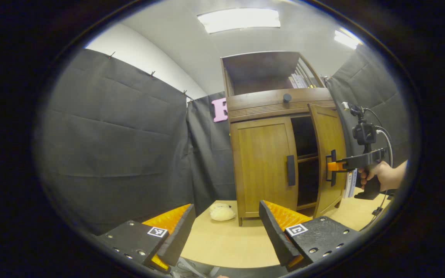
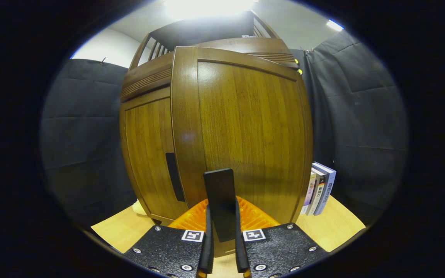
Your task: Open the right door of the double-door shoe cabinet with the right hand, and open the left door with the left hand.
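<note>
Left gripper view: left tool (image 1: 226,227) fingers wide apart, holding nothing, hovering over the worktop (image 1: 226,241) well short of the shoe cabinet (image 1: 280,154). Left door (image 1: 264,166) shut, its dark handle (image 1: 291,170) untouched. Right door (image 1: 327,154) swung partly out, dark shelves visible in the gap. Right tool (image 1: 332,166) sits on the right door handle (image 1: 332,168), a hand (image 1: 381,175) holding it from the right. Pale soft toy (image 1: 221,212) on the worktop by the cabinet's left foot.

Right gripper view: right tool (image 2: 222,227) clamped on the right door handle (image 2: 219,200), both fingers pressed to its sides. Right door (image 2: 245,135) angled out towards the camera; left door (image 2: 149,154) flush behind it. Books (image 2: 319,189) stand upright just right of the cabinet.
</note>
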Action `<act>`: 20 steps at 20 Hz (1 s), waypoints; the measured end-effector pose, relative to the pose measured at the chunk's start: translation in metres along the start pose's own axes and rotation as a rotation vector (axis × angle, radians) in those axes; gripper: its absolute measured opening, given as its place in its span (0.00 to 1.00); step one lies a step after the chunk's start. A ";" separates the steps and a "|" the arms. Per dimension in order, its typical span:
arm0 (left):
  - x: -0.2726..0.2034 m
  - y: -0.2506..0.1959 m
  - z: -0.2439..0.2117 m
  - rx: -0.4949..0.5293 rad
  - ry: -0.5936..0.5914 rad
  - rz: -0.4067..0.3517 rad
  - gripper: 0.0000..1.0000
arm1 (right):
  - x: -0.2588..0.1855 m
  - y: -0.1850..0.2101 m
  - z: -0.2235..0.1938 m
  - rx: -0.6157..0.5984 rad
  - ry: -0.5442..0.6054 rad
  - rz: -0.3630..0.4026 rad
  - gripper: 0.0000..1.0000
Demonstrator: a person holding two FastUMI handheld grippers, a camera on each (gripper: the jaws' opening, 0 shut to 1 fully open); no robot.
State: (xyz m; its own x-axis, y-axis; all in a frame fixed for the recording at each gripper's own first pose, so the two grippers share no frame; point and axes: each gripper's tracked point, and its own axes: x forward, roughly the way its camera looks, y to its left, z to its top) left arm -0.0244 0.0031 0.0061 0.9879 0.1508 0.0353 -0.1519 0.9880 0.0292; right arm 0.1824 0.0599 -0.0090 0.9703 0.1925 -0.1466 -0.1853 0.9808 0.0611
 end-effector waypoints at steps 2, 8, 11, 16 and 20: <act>0.002 -0.002 -0.001 -0.003 -0.001 -0.017 0.94 | -0.010 -0.007 0.002 0.008 -0.003 -0.013 0.22; 0.006 -0.007 -0.001 -0.017 0.002 -0.069 0.94 | -0.036 -0.026 0.000 0.017 0.000 -0.057 0.21; 0.007 -0.008 0.000 -0.018 -0.002 -0.089 0.95 | -0.046 -0.038 -0.001 0.010 -0.001 -0.078 0.21; 0.010 -0.011 0.002 -0.021 -0.006 -0.122 0.95 | -0.066 -0.062 -0.001 0.023 -0.002 -0.138 0.22; 0.011 -0.014 0.003 -0.032 -0.013 -0.154 1.00 | -0.082 -0.080 0.005 0.038 -0.017 -0.171 0.22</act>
State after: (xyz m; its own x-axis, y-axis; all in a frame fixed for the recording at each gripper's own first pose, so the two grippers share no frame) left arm -0.0120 -0.0089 0.0092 0.9989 -0.0026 0.0458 0.0025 1.0000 0.0031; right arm 0.1182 -0.0345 0.0027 0.9897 0.0221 -0.1417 -0.0117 0.9972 0.0738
